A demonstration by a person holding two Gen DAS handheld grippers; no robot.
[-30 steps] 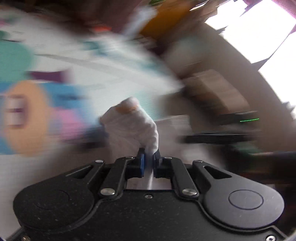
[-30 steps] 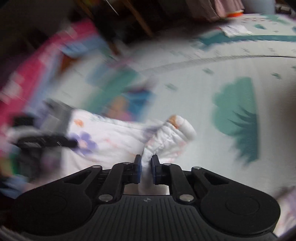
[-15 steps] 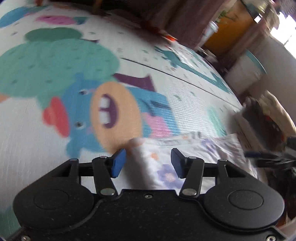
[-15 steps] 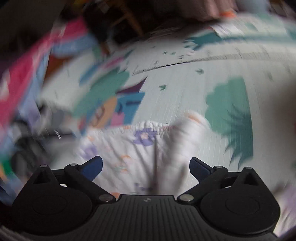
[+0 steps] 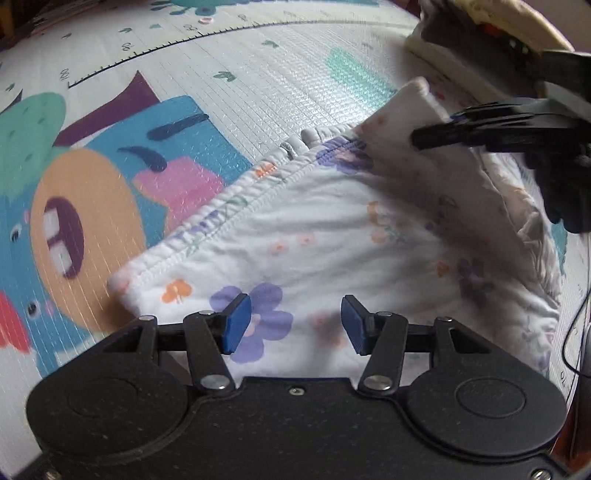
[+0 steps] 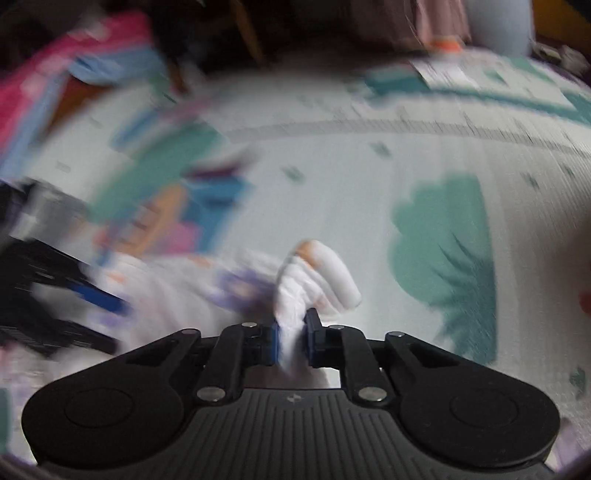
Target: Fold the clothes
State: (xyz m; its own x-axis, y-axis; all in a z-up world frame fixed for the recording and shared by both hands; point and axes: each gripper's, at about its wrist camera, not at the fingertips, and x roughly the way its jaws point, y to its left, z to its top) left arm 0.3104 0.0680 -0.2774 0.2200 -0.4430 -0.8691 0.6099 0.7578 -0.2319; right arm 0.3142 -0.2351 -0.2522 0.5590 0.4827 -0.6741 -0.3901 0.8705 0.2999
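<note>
A white floral garment (image 5: 332, 229) with an elastic waistband (image 5: 207, 229) lies spread on the cartoon play mat (image 5: 295, 74). My left gripper (image 5: 295, 325) hovers open over its near edge, blue pads (image 5: 236, 325) apart and nothing between them. The right gripper (image 5: 436, 129) reaches in from the upper right and pinches a raised corner of the garment. In the blurred right wrist view, that gripper (image 6: 291, 339) is shut on a bunched white fold of the garment (image 6: 317, 273). The left gripper (image 6: 74, 295) is a dark smear at the left.
A pile of cream and dark items (image 5: 491, 26) sits at the mat's far right edge. A thin black cable (image 5: 569, 350) hangs at the right. Pink and blue objects (image 6: 55, 74) and dark furniture (image 6: 240, 33) border the mat's far side.
The left gripper let go of the garment and stays open above it. The right gripper, open half a second ago, has shut on a fold of the garment and is moving.
</note>
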